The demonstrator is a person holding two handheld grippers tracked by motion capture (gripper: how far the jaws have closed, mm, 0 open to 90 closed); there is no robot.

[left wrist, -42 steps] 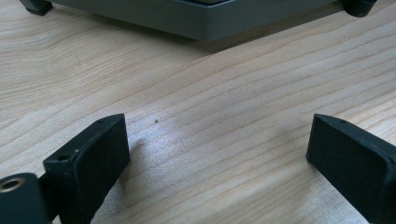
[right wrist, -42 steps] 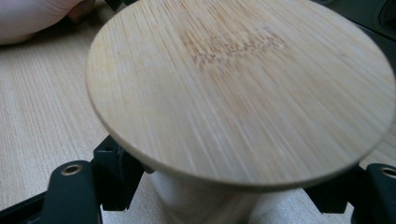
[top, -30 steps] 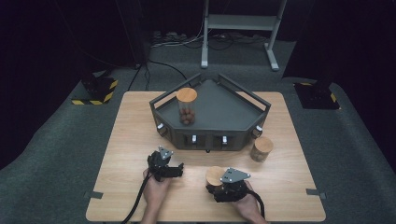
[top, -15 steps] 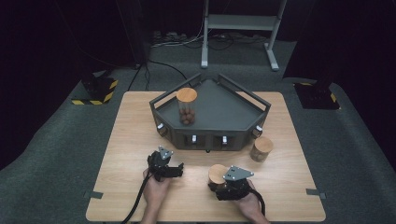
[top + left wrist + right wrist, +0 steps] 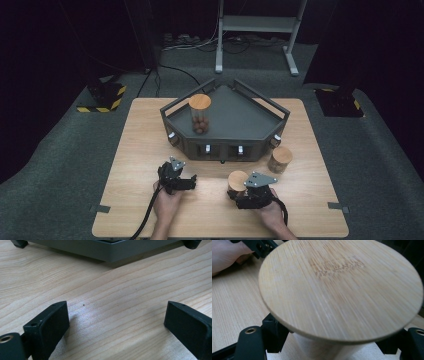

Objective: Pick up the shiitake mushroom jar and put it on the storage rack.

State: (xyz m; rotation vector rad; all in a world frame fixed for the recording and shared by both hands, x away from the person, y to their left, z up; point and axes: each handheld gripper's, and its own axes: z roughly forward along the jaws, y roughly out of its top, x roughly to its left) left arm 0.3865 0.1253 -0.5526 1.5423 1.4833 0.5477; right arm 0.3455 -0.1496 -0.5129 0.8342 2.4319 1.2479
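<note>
My right gripper [image 5: 240,192] is shut on a glass jar with a round bamboo lid [image 5: 237,180] near the table's front, right of centre. In the right gripper view the lid [image 5: 339,290] is close up, and both black jaws press the jar body below it. My left gripper [image 5: 179,176] rests on the wood at front left. Its jaws stand wide apart with nothing between them [image 5: 117,322] and point toward the grey tray [image 5: 105,250]. A second lidded jar [image 5: 200,112] holding brown balls stands upright on the tray's left part.
The grey five-sided tray [image 5: 235,145] with raised rails sits mid-table. A third lidded jar [image 5: 280,159] stands on the table by the tray's front right corner. The person's left hand [image 5: 224,255] appears in the right gripper view. Dark floor surrounds the table.
The right gripper and its jar have shifted slightly away from the table's front edge. The left gripper has stayed put.
</note>
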